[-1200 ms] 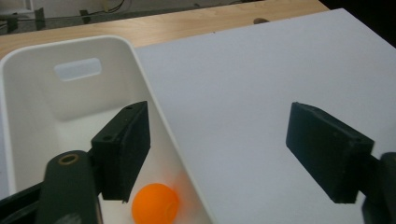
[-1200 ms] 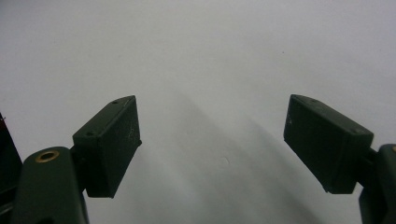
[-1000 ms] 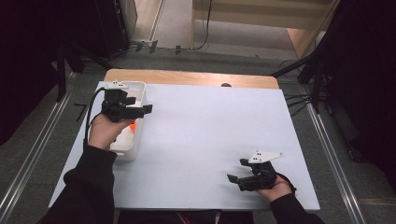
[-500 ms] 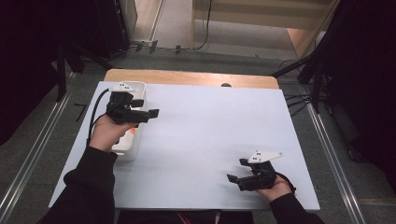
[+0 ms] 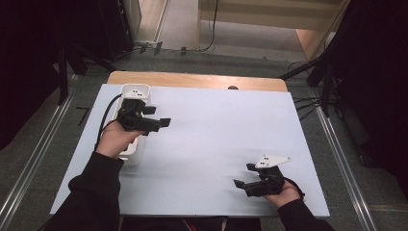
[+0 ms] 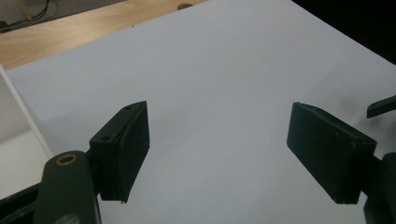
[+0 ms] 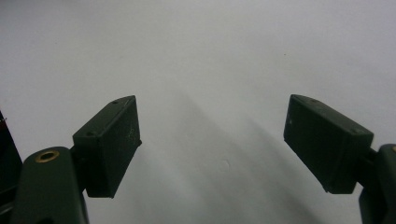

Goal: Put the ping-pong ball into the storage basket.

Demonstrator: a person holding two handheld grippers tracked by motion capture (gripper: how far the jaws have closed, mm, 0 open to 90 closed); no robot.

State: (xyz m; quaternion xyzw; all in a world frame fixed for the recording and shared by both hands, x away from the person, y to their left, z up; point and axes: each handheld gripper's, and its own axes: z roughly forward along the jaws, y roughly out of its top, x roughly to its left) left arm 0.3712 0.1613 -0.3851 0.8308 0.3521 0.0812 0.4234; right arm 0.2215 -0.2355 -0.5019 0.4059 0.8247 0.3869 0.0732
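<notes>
White bin (image 5: 136, 91) at counter's (image 5: 216, 139) left edge, contents hidden beneath left hand-held gripper (image 5: 159, 123); both hand-held grippers spread wide, empty, right one (image 5: 243, 176) lower right.

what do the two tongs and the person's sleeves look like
Both tongs are black, each with two flat rectangular pads. The left tongs trail a black cable; the right tongs carry a pale three-cornered plate on top. A brass-coloured ring sits at each jaw's base. Both sleeves are black.
</notes>
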